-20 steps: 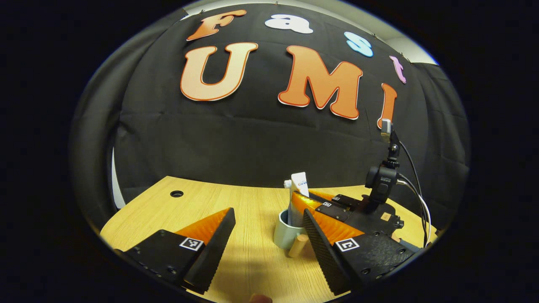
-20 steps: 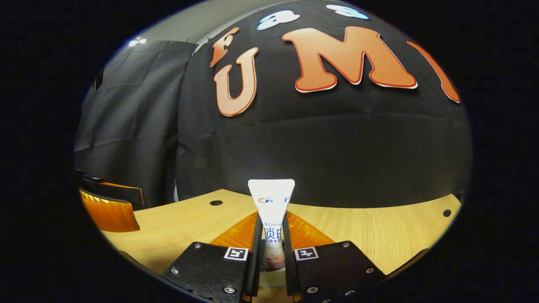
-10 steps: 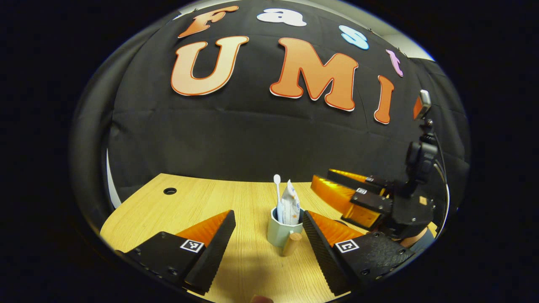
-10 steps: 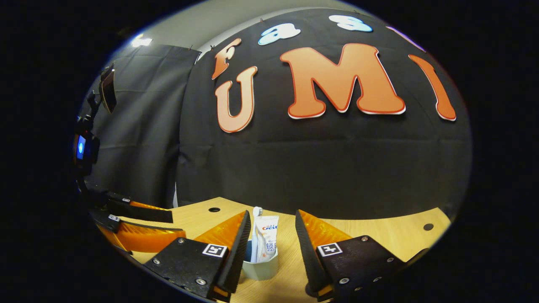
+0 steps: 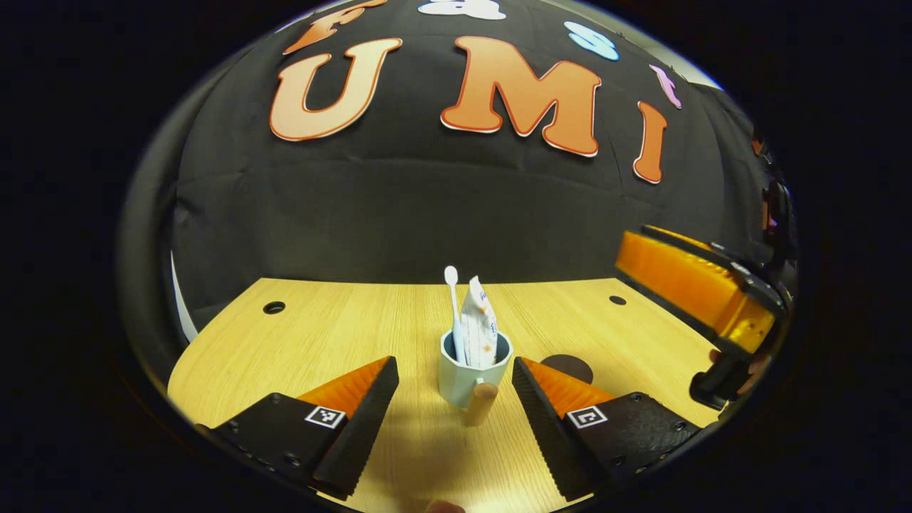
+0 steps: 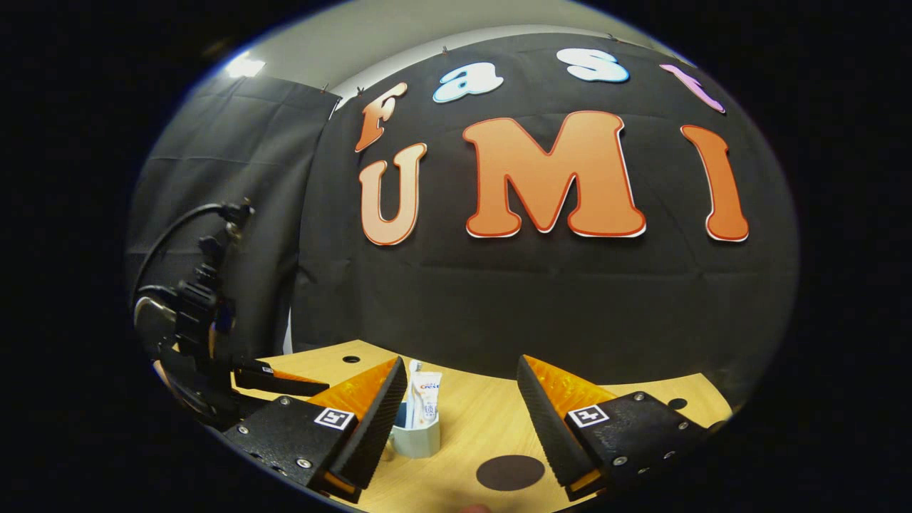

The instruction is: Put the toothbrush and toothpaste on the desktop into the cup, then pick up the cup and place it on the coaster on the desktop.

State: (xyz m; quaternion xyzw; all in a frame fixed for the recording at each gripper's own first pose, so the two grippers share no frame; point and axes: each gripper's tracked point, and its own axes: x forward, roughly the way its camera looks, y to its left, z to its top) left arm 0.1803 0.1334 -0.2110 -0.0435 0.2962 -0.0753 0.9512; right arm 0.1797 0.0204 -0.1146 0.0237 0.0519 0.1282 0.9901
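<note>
Left gripper view: left gripper (image 5: 454, 388) spread wide, empty, low over the tabletop (image 5: 320, 335). Cup (image 5: 467, 370) stands upright between its fingers, untouched, handle (image 5: 480, 403) toward camera. Toothbrush (image 5: 454, 306) and toothpaste (image 5: 478, 329) stand inside it. Coaster (image 5: 568, 365) lies just right of cup, bare. Right gripper (image 6: 462, 420) likewise open, empty, raised.

- Cup (image 5: 462, 376): pale green, upright on the bench, wooden handle (image 5: 480, 403).
- Toothbrush (image 5: 452, 299): white, standing in the cup, head up.
- Toothpaste (image 5: 478, 329): white tube, upright in the cup.
- Coaster (image 6: 510, 472): dark round disc, flat, near the cup.
</note>
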